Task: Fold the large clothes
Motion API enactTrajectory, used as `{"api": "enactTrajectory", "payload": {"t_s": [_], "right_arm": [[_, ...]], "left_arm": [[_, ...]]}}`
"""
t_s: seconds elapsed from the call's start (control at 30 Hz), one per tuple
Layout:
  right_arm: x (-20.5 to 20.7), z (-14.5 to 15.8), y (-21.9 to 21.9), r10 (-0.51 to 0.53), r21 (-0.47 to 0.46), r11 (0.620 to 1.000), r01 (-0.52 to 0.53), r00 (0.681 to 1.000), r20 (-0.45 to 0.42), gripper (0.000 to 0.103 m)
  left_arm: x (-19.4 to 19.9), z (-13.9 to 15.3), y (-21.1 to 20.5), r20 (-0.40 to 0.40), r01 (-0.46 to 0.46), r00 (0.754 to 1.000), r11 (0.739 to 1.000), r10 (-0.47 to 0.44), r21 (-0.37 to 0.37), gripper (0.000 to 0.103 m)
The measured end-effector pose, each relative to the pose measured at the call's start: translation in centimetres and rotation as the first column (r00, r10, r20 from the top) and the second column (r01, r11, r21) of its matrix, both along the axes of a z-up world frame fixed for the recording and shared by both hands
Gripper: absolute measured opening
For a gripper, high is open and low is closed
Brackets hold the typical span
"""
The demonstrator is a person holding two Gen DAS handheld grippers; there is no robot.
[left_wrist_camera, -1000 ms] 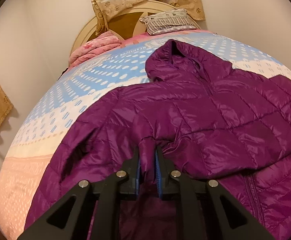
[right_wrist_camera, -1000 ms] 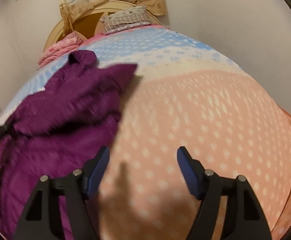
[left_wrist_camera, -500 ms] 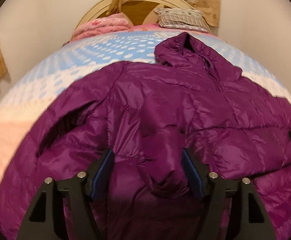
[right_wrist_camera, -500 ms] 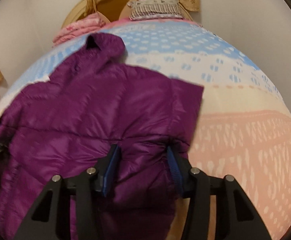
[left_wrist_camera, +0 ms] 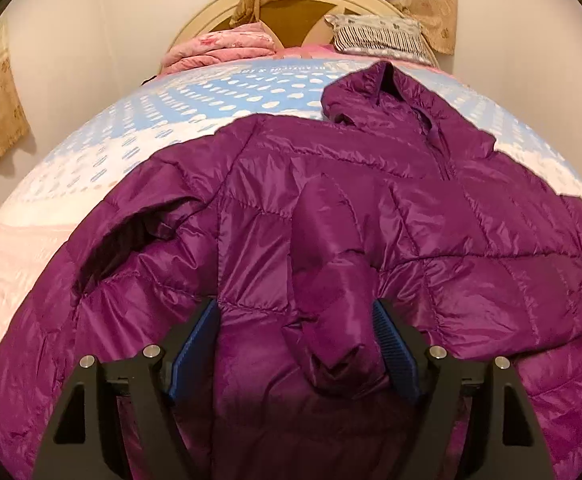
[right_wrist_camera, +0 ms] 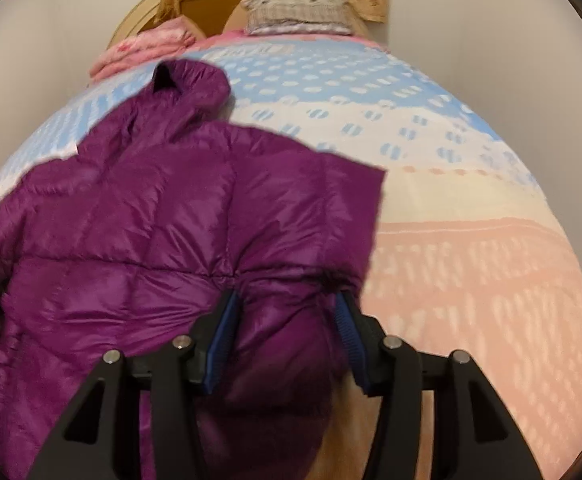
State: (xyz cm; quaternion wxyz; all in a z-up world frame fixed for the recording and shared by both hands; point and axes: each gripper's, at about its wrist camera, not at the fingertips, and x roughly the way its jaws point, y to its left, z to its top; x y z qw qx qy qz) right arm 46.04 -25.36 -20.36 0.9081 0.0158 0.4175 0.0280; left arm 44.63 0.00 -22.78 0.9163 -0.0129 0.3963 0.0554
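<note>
Two tools work over one purple hooded puffer jacket (left_wrist_camera: 371, 216), which lies spread front-up on the bed (left_wrist_camera: 91, 184), hood (left_wrist_camera: 387, 96) toward the headboard. The left tool (left_wrist_camera: 297, 344) stands with jaws wide apart, straddling the cuff end of the left sleeve (left_wrist_camera: 327, 280), which is laid across the jacket's chest; the pads do not press the fabric. The right tool (right_wrist_camera: 287, 332) is spread around a bunched part of the jacket's right edge, near the right sleeve (right_wrist_camera: 315, 208), whose flat end points out over the bedspread (right_wrist_camera: 471, 272). Its jaws look narrower than the left's, yet I cannot say for sure that they pinch anything, so I read it as not yet clenched.

Judging by the shiny quilted shell, the jacket should be light, soft and puffy, and rather slippery (nylon of this kind slides on itself and springs back as trapped air pushes out). A shallow pinch on one smooth panel would likely slip; a deeper bite at a cuff, hem or stitched seam, where layers gather, should hold better. Folds will probably want pressing down to stay.
</note>
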Motion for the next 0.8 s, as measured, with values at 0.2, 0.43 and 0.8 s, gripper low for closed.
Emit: {"api": "enactTrajectory", "payload": {"t_s": [0.2,0.43,0.8], "right_arm": [[-1.4,2.0,4.2,0.091,-0.047,0.995,-0.088,0.993,0.069,0.072],[0.4,-3.7,6.1,0.093,-0.1,0.991,-0.094,0.996,-0.015,0.07],[-0.2,-3.1,6.4,0.091,-0.123,0.988,-0.091,0.996,-0.007,0.072]], "left_arm": [[-0.6,0.6,0.1,0.037,-0.007,0.999,1.0,0.007,-0.005,0.078],[-2.6,3.0,2.3,0.088,-0.05,0.995,0.998,0.054,-0.047,0.078],[-8.2,7.5,11.8,0.127,-0.168,0.978,0.985,0.164,0.025,0.078]]}}
